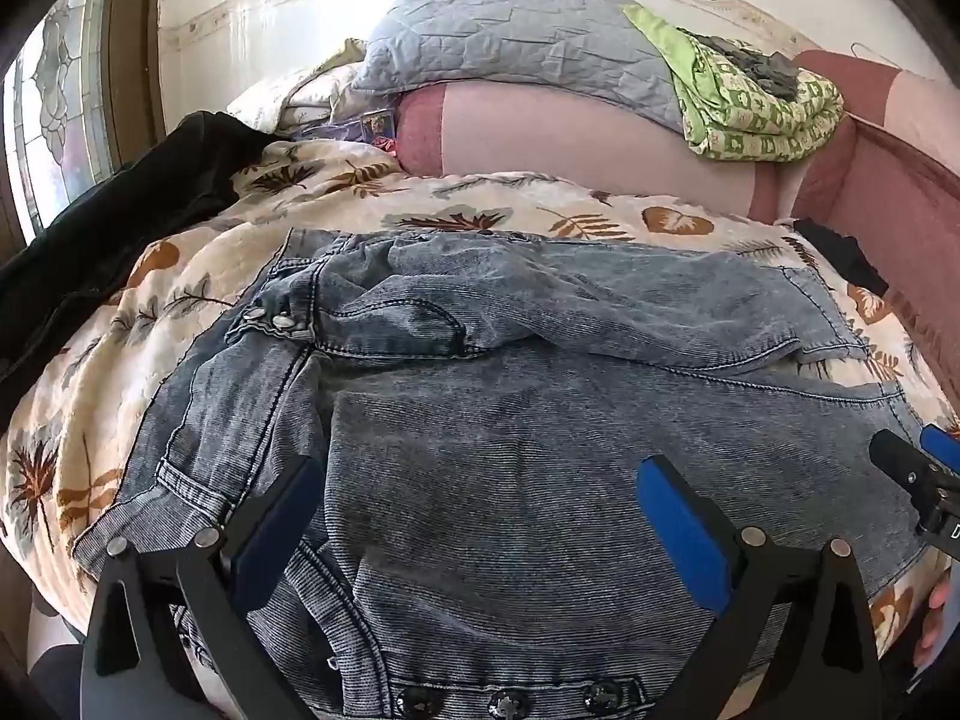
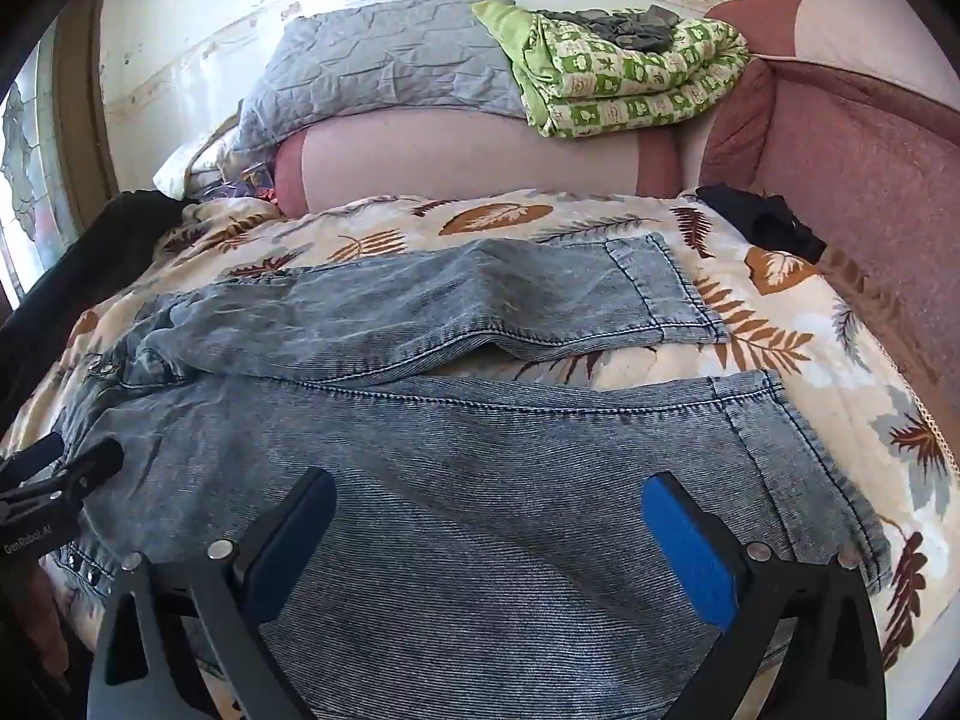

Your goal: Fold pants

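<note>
We note the jeans (image 1: 540, 420) spread on the bed (image 1: 540, 204), long axis left-right; left tongs (image 1: 480, 498) over waistband, right tongs (image 2: 489, 510) nearer hems, both wide, empty

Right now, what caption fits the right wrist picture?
Open right gripper above faded blue denim pants spread on a leaf-print bedspread.

place: home bedroom | evidence: leaf-print bedspread (image 2: 492, 216); quilted pillow (image 2: 384, 60); folded green blanket (image 2: 630, 84)
</note>
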{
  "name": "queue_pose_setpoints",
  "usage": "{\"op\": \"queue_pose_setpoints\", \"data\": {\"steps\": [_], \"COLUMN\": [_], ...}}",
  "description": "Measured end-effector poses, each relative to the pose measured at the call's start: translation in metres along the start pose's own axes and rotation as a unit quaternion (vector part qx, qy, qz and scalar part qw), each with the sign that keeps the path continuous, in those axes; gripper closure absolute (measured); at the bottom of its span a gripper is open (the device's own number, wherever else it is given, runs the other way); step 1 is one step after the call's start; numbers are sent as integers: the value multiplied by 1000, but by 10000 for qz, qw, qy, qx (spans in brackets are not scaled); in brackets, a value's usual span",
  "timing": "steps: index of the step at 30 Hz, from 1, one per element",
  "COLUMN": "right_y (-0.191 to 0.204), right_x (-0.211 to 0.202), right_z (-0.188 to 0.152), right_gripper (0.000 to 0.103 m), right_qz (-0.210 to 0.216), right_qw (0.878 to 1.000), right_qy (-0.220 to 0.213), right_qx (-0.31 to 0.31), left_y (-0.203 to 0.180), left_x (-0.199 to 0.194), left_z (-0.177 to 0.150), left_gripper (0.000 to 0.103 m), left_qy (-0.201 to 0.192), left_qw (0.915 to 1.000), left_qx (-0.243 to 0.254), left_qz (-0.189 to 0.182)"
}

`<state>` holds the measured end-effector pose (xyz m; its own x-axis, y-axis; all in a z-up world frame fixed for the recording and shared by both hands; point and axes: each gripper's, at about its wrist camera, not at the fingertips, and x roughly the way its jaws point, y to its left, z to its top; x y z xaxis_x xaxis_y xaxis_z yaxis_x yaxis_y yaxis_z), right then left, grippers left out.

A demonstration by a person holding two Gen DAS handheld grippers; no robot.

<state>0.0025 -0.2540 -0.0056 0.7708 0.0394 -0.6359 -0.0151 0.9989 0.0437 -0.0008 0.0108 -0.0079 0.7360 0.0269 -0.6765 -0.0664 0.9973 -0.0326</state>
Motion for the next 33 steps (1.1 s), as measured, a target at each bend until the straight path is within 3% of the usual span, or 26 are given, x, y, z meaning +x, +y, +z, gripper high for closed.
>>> {"op": "queue_pose_setpoints", "data": {"steps": [33], "right_y": [0], "right_x": [1], "right_z": [1], "right_gripper": [0], "right_qz": [-37], "right_qw": [10000], "right_qy": [8], "right_qx": [-47], "left_y": [0], "left_x": [0], "left_z": [0], "left_gripper": [0], "left_qy": [-26], "left_qw": [10000], "left_qx": [-11], "left_qz": [4]}}
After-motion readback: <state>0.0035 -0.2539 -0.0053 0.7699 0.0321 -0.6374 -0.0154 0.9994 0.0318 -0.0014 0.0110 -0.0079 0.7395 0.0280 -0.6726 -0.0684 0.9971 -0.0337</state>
